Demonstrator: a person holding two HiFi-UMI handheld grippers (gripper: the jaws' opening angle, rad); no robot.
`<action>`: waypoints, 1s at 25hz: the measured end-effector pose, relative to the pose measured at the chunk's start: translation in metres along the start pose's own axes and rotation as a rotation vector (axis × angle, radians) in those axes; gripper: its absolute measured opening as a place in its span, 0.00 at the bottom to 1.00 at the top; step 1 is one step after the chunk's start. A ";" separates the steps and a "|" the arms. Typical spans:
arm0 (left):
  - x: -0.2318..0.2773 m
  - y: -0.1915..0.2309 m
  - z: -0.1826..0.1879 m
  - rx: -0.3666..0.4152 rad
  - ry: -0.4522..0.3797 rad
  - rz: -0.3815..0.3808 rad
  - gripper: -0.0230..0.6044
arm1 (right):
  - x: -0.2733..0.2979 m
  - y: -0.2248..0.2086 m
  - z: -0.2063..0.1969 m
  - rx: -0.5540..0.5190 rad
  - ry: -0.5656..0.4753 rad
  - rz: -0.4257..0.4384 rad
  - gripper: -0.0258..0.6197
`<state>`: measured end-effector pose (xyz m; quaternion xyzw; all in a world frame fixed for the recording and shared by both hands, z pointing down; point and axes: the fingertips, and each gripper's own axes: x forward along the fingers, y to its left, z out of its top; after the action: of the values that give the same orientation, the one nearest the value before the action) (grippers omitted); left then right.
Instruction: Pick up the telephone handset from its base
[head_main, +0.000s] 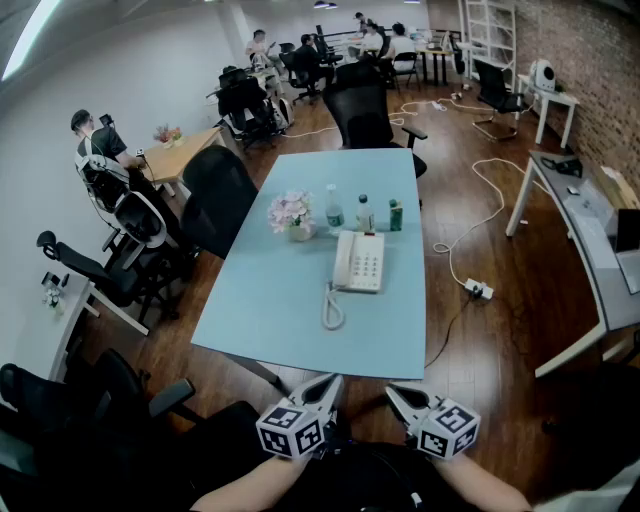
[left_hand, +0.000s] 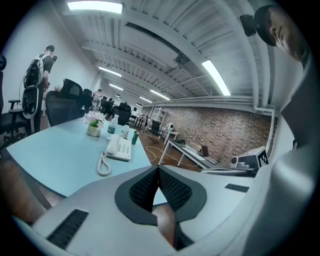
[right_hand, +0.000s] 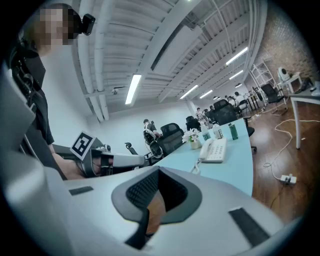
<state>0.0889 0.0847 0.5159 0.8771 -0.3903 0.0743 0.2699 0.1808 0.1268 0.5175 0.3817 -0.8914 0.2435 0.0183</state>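
A white desk telephone lies near the middle of the light blue table, its handset resting on the left side of the base and a coiled cord trailing toward me. It also shows small in the left gripper view and the right gripper view. My left gripper and right gripper hover close to my body, short of the table's near edge. Both have their jaws closed tip to tip with nothing between them.
Behind the phone stand a flower pot, two bottles and a green can. Black office chairs line the table's left side and far end. A cable with a power strip lies on the wood floor to the right. People sit at far desks.
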 end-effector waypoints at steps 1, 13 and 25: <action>0.003 0.014 0.009 0.004 -0.003 0.000 0.04 | 0.014 -0.004 0.004 0.001 0.003 -0.008 0.07; 0.046 0.170 0.114 0.110 0.006 -0.099 0.04 | 0.189 -0.062 0.054 0.019 0.063 -0.176 0.07; 0.066 0.266 0.128 -0.015 0.065 -0.129 0.04 | 0.351 -0.243 0.065 -0.048 0.291 -0.557 0.40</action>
<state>-0.0684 -0.1722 0.5408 0.8956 -0.3245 0.0822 0.2930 0.1094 -0.2816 0.6386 0.5719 -0.7461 0.2602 0.2205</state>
